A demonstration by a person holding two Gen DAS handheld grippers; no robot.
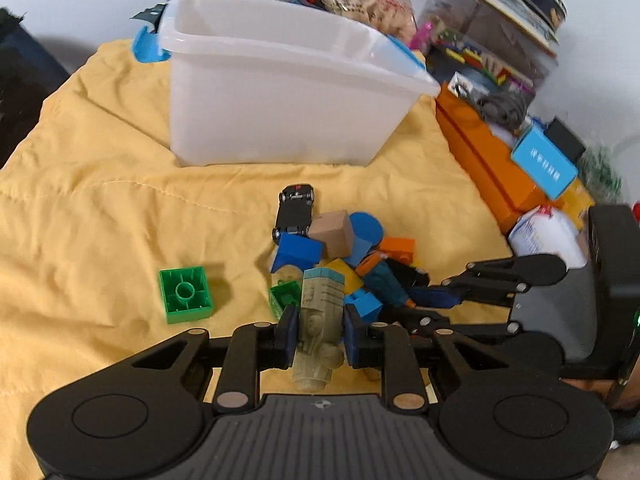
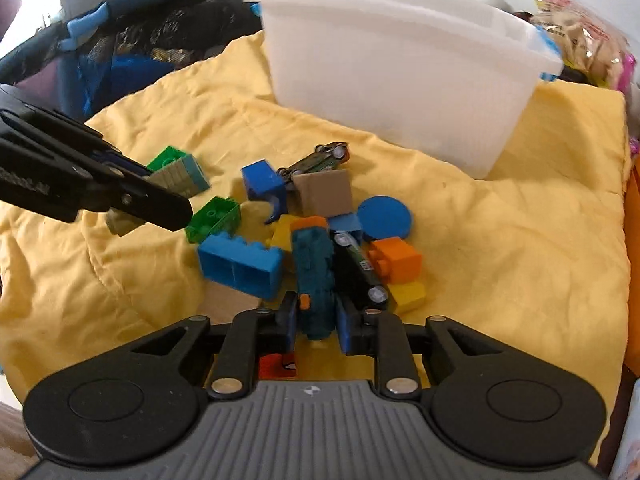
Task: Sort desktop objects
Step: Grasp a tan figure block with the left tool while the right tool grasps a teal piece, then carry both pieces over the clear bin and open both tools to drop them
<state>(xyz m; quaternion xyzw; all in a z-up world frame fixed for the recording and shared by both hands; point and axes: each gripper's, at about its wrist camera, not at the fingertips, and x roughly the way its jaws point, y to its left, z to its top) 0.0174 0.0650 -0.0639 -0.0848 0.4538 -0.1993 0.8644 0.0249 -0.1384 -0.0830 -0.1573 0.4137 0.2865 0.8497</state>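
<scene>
My left gripper (image 1: pixel 320 332) is shut on a grey-green toy figure (image 1: pixel 322 304) with a teal top, held just above the pile. My right gripper (image 2: pixel 316 320) is shut on a dark teal toy (image 2: pixel 314 276) with orange trim that lies in the pile. A heap of blocks (image 1: pixel 332 236) rests on the yellow cloth (image 1: pixel 100 208): blue, tan, orange and yellow pieces, plus a black toy car (image 1: pixel 295 210). A green brick (image 1: pixel 185 294) lies apart to the left. The white bin (image 1: pixel 280 80) stands behind the pile. In the right wrist view the left gripper (image 2: pixel 160 190) carries the grey-green figure (image 2: pixel 184 174).
Orange boxes (image 1: pixel 480 160), a blue box (image 1: pixel 544 162) and stacked books and bags crowd the right side and back. A dark bag (image 2: pixel 132 44) sits at the far left beyond the cloth. A second toy car (image 2: pixel 320 160) and a clear green brick (image 2: pixel 216 218) lie in the pile.
</scene>
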